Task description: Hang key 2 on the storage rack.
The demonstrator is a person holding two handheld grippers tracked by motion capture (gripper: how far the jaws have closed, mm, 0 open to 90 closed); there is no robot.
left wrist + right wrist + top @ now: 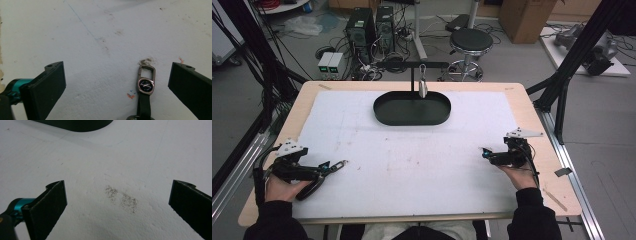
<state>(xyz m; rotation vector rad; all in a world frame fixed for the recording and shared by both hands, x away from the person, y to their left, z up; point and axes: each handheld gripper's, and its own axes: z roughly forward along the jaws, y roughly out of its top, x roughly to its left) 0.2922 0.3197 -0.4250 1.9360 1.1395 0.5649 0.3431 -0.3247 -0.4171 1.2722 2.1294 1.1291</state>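
Keychain (145,86) lies flat on the white tabletop (412,150), lower centre-right of the left gripper view, between the left hand-held gripper's (117,82) wide-open jaws. Right hand-held gripper (117,202) gapes open over bare foam.

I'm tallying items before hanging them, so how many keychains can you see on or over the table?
2. One keychain lies flat on the white mat between the open left tongs. The other keychain hangs from the black stand over the oval tray.

Brushed-metal keychain clasp (146,79) with glossy emblem; matt, grainy white foam mat (100,37); matt black tray (412,109); wooden table (532,115).
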